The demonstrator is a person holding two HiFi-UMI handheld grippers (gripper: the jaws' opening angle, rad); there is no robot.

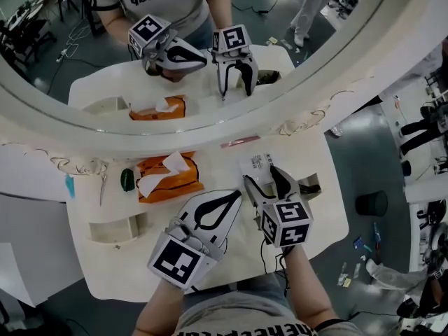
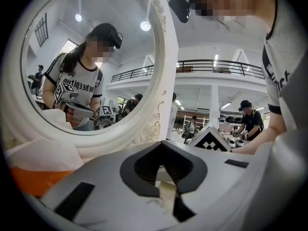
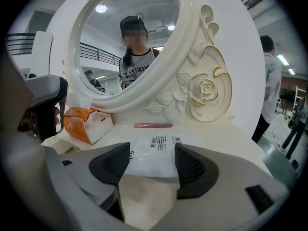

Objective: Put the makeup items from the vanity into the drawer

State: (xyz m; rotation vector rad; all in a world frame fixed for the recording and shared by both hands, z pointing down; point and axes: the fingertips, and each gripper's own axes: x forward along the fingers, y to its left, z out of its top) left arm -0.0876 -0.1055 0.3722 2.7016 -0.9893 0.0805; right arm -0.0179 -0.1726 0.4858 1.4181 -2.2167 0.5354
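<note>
One large round mirror (image 1: 175, 137) in a white carved frame is seen at the back of the white vanity surface (image 1: 218, 168). The person and both grippers are reflected in it. Two open compartments are set into the surface, one at the left (image 1: 115, 228) and one at the right (image 1: 308, 185). What is inside them cannot be told.

Left hand-held gripper (image 1: 236, 196) is held low over the middle of the surface, just right of the tissue pack. Its jaws are clenched, tips touching, with nothing caught between them.

Right hand-held gripper (image 1: 260, 173) is tilted down toward the surface, just beside the left one. Its jaws are spread wide and released, and the pads are not pressed on anything.

An orange tissue pack (image 1: 164, 180) with white tissue pulled up is lying left of centre, near the mirror frame.

A white flat packet (image 3: 153, 153) with a printed barcode is lying flat on the surface, between the right gripper's parted jaws. It is not gripped, and it is outside both compartments, just left of the right one.

A slim pink stick-like item (image 1: 240, 143) is lying at the foot of the mirror frame, beyond the packet. Its exact kind cannot be told.

A small dark green item (image 1: 127, 179) is lying just left of the tissue pack, too small to identify.
</note>
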